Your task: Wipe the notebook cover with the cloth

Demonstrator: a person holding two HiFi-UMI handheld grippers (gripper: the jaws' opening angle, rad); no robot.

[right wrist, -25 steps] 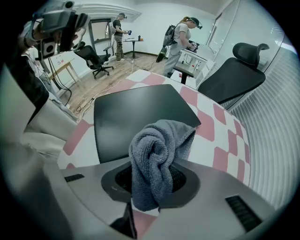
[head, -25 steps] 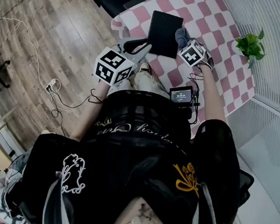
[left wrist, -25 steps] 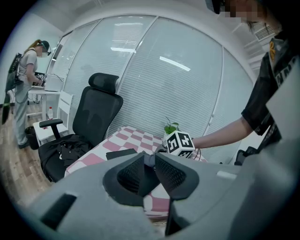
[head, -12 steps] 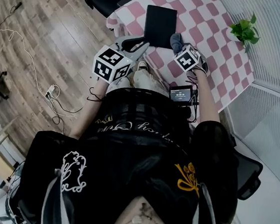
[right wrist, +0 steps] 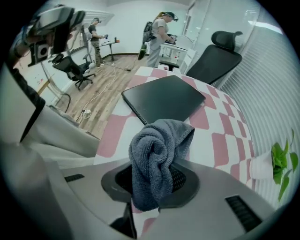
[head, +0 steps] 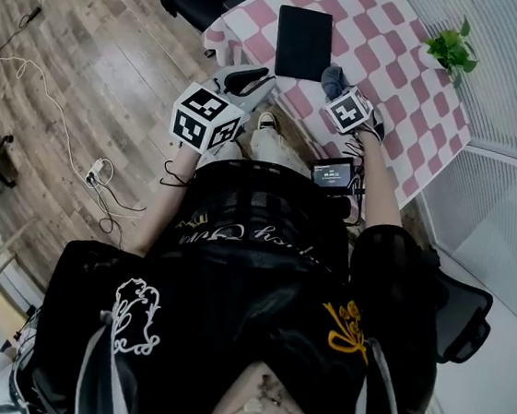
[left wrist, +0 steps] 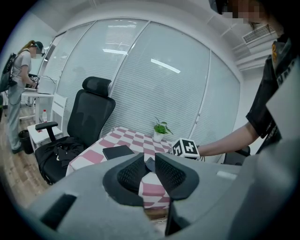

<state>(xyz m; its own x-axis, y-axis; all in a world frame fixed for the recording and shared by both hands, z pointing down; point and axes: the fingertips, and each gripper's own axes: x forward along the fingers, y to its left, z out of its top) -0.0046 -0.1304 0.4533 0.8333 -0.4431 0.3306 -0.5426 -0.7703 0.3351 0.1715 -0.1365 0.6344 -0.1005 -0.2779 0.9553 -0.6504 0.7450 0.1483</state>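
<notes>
Notebook (right wrist: pixel 164 98): flat on table (right wrist: pixel 224 146). Cloth (right wrist: pixel 157 154): bunched, clamped by right gripper (right wrist: pixel 151 179) jaws, just short of the cover. Left gripper (left wrist: pixel 149 169): jaws together, empty. Suggest pressing the cloth flat and sweeping lengthwise.

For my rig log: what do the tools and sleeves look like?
The left tool and right tool: grey moulded bodies, black ribbed pads, each carrying a white cube with black square markers. Black cables trail off. The sleeves are short and black.

Closed black notebook (head: pixel 304 42) lying flat, bunched grey cloth (right wrist: pixel 157 154) near its corner
</notes>
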